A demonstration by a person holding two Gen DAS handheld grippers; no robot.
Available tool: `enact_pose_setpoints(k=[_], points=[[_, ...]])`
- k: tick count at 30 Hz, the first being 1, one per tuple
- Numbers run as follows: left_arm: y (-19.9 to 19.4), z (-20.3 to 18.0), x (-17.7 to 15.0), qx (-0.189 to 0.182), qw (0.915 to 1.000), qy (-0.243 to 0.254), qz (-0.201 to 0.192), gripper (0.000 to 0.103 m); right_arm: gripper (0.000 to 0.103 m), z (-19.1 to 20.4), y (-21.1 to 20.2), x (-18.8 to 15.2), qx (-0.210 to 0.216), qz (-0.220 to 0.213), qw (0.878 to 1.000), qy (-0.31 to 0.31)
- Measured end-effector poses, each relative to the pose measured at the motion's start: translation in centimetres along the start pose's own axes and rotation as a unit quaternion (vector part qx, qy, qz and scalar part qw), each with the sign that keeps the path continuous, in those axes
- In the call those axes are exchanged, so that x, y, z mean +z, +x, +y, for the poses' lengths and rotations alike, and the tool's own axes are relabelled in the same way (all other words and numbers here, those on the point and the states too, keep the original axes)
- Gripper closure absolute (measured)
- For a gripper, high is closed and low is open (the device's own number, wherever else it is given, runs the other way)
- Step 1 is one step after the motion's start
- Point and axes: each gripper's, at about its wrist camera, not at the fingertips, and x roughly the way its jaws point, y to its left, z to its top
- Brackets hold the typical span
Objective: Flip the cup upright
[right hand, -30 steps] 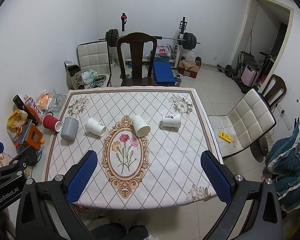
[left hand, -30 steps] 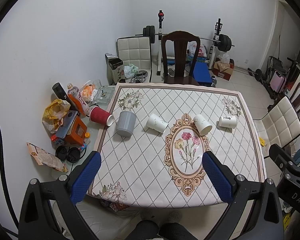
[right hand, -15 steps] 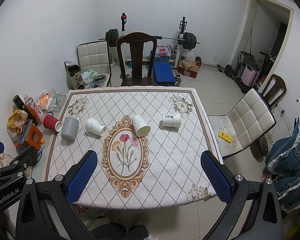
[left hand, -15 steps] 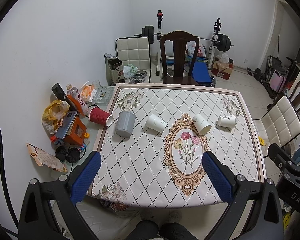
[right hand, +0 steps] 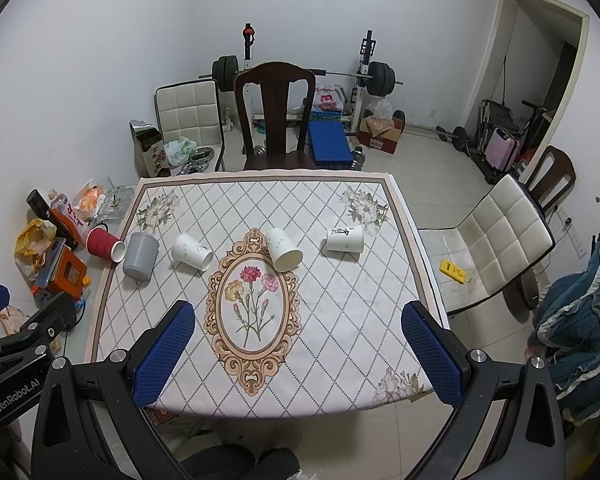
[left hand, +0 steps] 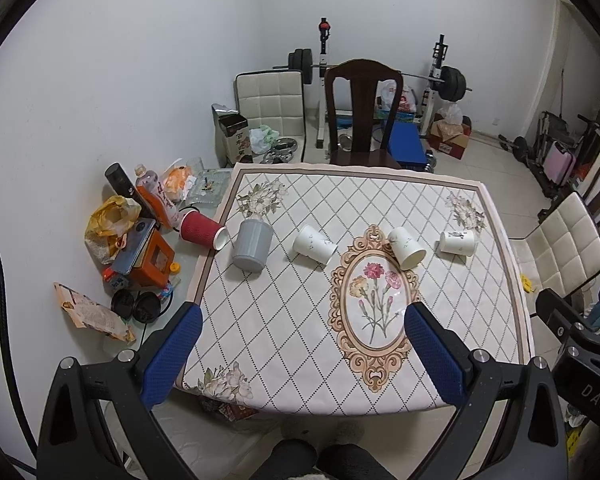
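Observation:
Several cups lie on their sides in a row across the table (left hand: 300, 332): a red cup (left hand: 201, 230) at the left edge, a grey cup (left hand: 252, 245), and three white cups (left hand: 314, 245), (left hand: 406, 248), (left hand: 456, 243). The same row shows in the right wrist view: red (right hand: 104, 243), grey (right hand: 141, 256), white (right hand: 192, 252), (right hand: 284, 249), (right hand: 344, 239). My left gripper (left hand: 300, 344) is open and empty, high above the near table edge. My right gripper (right hand: 298, 344) is open and empty, also high above the near edge.
A dark wooden chair (left hand: 362, 116) stands at the table's far side and a white padded chair (right hand: 496, 240) to the right. Bottles, bags and boxes (left hand: 136, 232) crowd a side surface to the left. Weight equipment (right hand: 300, 72) stands at the back wall.
Both views have barely shifted; the cups have not moved and both grippers stay open.

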Motion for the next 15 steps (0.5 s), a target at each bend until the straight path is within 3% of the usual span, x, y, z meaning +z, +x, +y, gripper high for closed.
enact_pose_setpoints(k=[5, 11, 15], points=[[3.2, -0.7, -0.4, 0.025, 0.9995, -0.007, 0.018, 0.000, 0.000, -0.6, 3.3, 0.0, 0.002, 0.025, 1.000, 0.006], [9.5, -1.1, -1.9, 0.075, 0.9947, -0.007, 0.069, 0.000, 0.000, -1.7, 11.1, -1.2, -0.003, 0.084, 0.996, 0.009], [13.0, -1.7, -2.6, 0.081, 0.9913, -0.004, 0.103, 0.000, 0.000, -2.2, 16.7, -2.6, -0.006, 0.125, 0.992, 0.004]])
